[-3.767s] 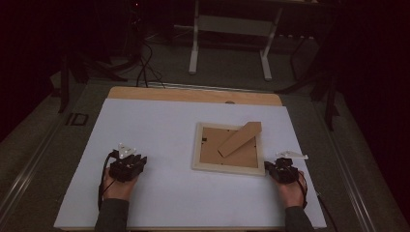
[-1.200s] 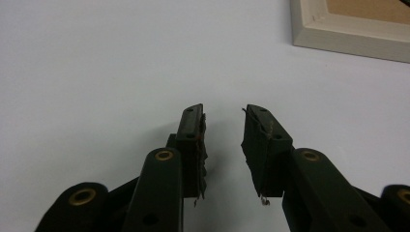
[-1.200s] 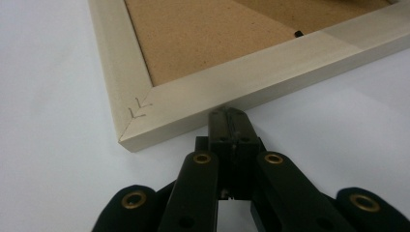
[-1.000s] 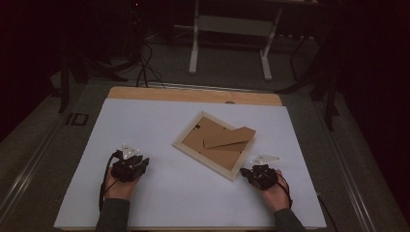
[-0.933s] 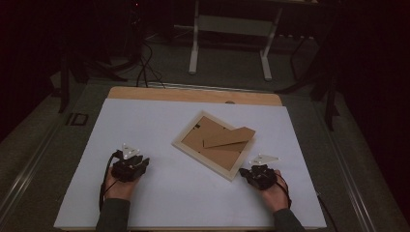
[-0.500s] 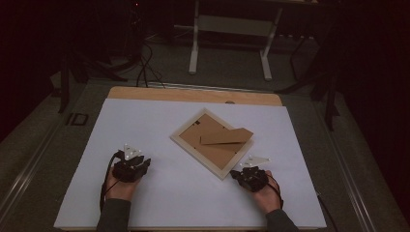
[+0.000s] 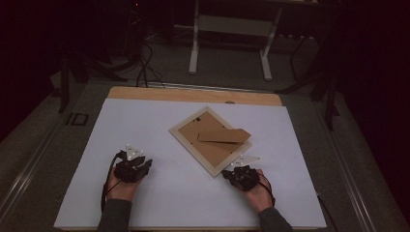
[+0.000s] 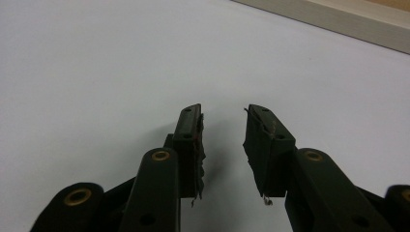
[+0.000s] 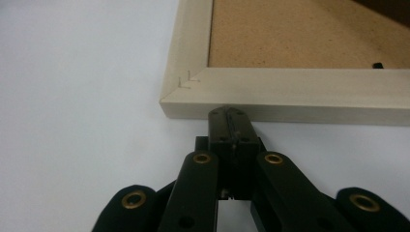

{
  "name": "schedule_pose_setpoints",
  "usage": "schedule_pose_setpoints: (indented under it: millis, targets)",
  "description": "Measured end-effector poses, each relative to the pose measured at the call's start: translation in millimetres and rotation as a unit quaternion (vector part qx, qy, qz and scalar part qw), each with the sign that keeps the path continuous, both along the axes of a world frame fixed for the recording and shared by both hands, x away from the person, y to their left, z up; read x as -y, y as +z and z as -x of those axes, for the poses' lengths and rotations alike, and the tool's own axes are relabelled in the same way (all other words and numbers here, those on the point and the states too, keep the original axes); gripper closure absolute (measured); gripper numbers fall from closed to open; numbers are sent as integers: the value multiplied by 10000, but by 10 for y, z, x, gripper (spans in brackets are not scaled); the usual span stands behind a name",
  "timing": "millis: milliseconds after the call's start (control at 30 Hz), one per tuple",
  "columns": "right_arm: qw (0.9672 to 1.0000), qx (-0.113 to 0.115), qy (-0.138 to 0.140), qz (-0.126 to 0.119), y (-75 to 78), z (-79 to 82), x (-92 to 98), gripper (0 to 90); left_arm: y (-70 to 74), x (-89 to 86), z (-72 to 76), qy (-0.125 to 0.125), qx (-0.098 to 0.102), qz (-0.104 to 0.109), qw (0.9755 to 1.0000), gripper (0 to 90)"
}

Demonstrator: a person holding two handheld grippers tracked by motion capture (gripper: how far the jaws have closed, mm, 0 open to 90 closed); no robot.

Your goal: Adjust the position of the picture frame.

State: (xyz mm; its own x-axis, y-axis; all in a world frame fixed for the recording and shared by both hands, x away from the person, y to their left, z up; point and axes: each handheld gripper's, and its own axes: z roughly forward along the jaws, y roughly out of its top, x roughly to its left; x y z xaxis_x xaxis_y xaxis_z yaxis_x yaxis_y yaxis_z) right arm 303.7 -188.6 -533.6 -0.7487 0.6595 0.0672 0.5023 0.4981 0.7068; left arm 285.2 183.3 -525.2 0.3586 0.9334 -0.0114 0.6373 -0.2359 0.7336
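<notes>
1. Picture frame (image 7: 211,140): lies face down on the white worktop (image 7: 159,203), a little right of centre, turned diagonally. Pale wood border, flat and mitred; brown fibreboard back.
2. Stand flap (image 7: 224,135): a long brown cardboard piece resting across the frame's back.
3. Right gripper (image 7: 240,175): 2 black jaws clenched together with nothing between them. The tips press against the outer edge of the frame's near rail, just beside its nearest corner.
4. Left gripper (image 7: 134,166): jaws partly apart, nothing between them, resting on bare worktop well apart from the frame.
5. Right gripper view: shows the closed tips (image 9: 228,117) against the rail, the mitre joint with 2 small staples (image 9: 188,80) at the corner, and the grainy texture of the fibreboard. The high view is too coarse for these.
6. Left gripper view: shows worn, frayed pads (image 8: 198,145) on the jaw faces and a strip of pale frame edge (image 8: 338,19) at top right.
7. High view: shows a hand and dark sleeve behind each gripper, and the worktop's bare wooden far edge (image 7: 193,94).
</notes>
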Motion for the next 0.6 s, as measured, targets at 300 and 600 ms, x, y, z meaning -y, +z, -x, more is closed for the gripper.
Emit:
schedule_pose_setpoints:
  millis: [300,600]
  targets:
    - [9999,-25,142,37,-2,-62,-177,900,-11,37,6,-34,7,-127,9999,690]
    - [9992,-55,377,73,13,-180,-473,900,0,51,7,-156,19,21,9999,680]
